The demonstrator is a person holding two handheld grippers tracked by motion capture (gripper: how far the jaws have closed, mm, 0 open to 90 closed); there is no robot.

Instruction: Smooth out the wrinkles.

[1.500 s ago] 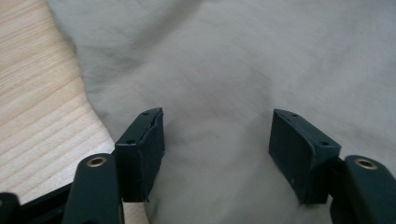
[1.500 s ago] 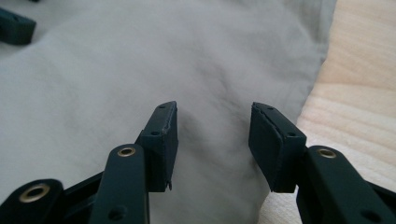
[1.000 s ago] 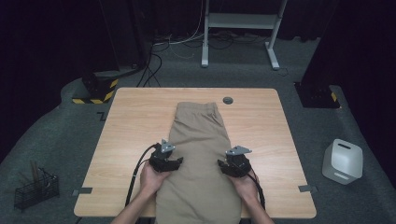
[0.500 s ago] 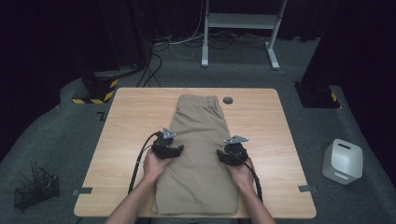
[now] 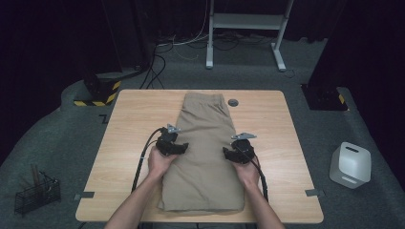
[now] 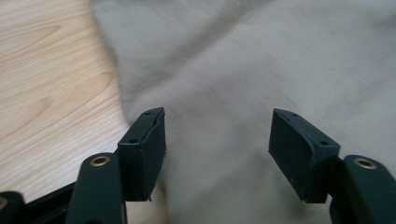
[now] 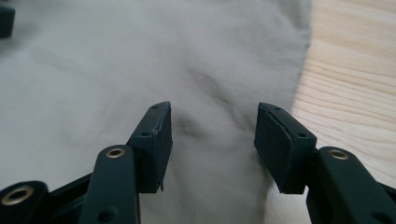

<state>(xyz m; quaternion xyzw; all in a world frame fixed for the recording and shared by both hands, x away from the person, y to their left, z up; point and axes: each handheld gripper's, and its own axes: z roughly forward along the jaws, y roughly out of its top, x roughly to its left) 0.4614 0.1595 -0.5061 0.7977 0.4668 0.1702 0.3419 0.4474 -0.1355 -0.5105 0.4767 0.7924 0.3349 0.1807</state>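
High view: tan shorts (image 5: 205, 152) lie flat mid-table (image 5: 124, 143), left gripper (image 5: 179, 148) and right gripper (image 5: 229, 153) at their side edges. Gripper views add that both jaw pairs (just opening) stand wide, empty, over cloth.

The shorts (image 5: 205, 152) are tan woven cloth, matt and soft, with faint creases. They lie on the table (image 5: 119, 138), whose top is pale wood with a fine lengthwise grain and a smooth, low-sheen finish. On either side of the shorts, the left gripper (image 6: 217, 154) and right gripper (image 7: 212, 144) are matt black plastic; each of their 2 jaws carries a dull, rubbery-looking pad and small brass-coloured metal rivets. Around the table, the floor (image 5: 62, 143) is grey carpet, rough and matt.
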